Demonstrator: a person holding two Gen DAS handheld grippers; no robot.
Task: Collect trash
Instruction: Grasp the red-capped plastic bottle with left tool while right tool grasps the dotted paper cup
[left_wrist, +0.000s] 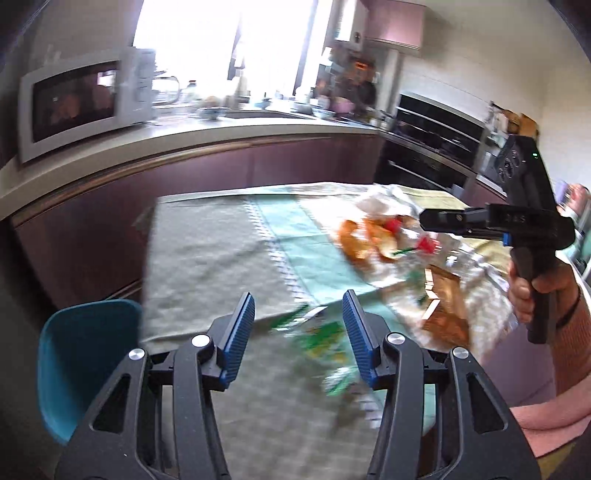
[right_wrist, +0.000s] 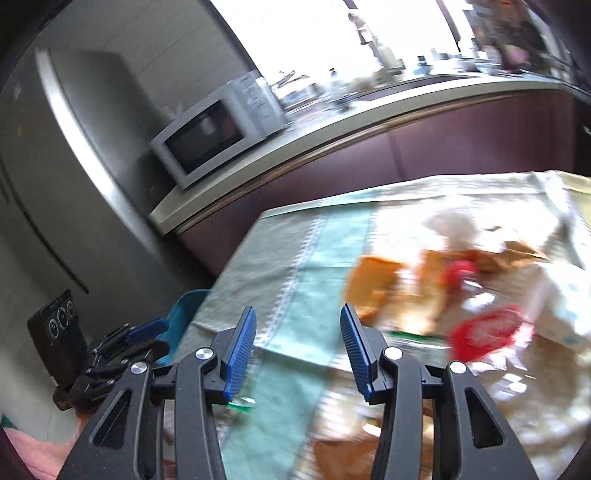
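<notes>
A blurred heap of trash (left_wrist: 399, 243) lies on the right half of a table with a green tablecloth (left_wrist: 221, 243): orange-brown paper, red and clear wrappers, white paper. A green and white wrapper (left_wrist: 325, 343) lies near the table's front. My left gripper (left_wrist: 298, 332) is open and empty above that wrapper. My right gripper (right_wrist: 297, 339) is open and empty, left of the heap (right_wrist: 461, 288). The right gripper also shows in the left wrist view (left_wrist: 461, 219), held over the heap. The left gripper shows in the right wrist view (right_wrist: 125, 347) at the lower left, its opening unclear there.
A teal chair (left_wrist: 85, 354) stands at the table's left front corner. Behind the table runs a counter (left_wrist: 184, 147) with a white microwave (left_wrist: 81, 103). A built-in oven (left_wrist: 432, 144) is at the back right. A grey fridge (right_wrist: 55, 166) stands at left.
</notes>
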